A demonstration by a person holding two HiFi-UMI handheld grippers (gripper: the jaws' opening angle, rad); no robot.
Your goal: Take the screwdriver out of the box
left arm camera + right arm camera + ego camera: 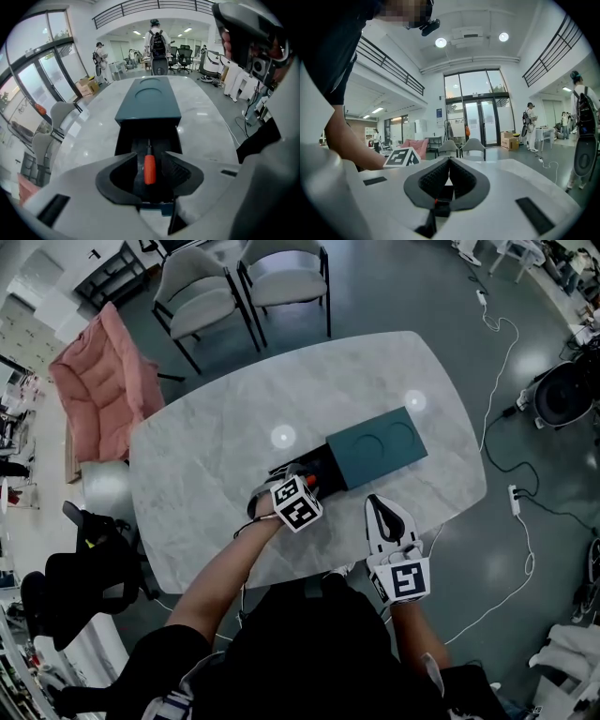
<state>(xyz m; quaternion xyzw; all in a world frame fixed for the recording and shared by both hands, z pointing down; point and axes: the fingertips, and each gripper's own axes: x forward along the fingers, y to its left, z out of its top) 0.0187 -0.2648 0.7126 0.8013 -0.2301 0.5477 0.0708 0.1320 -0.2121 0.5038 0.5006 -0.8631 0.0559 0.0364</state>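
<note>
A teal box (380, 448) lies on the white marble table (206, 484), its black drawer (125, 140) pulled out toward me. In the drawer lies a screwdriver (149, 168) with an orange-red handle, its shaft pointing at the box. My left gripper (298, 474) points steeply down into the drawer. Its jaws stand open on either side of the handle, and the pads (176, 168) do not touch it. My right gripper (378, 502) hovers near the table's front edge, right of the drawer, shut and empty. In the right gripper view its pads (461, 176) meet at the tips.
Two grey chairs (197, 292) and a pink padded chair (98, 390) stand beyond the table's far and left sides. Cables and a power strip (514, 493) lie on the floor at the right. A black bag (80, 568) sits at the left. People stand far off.
</note>
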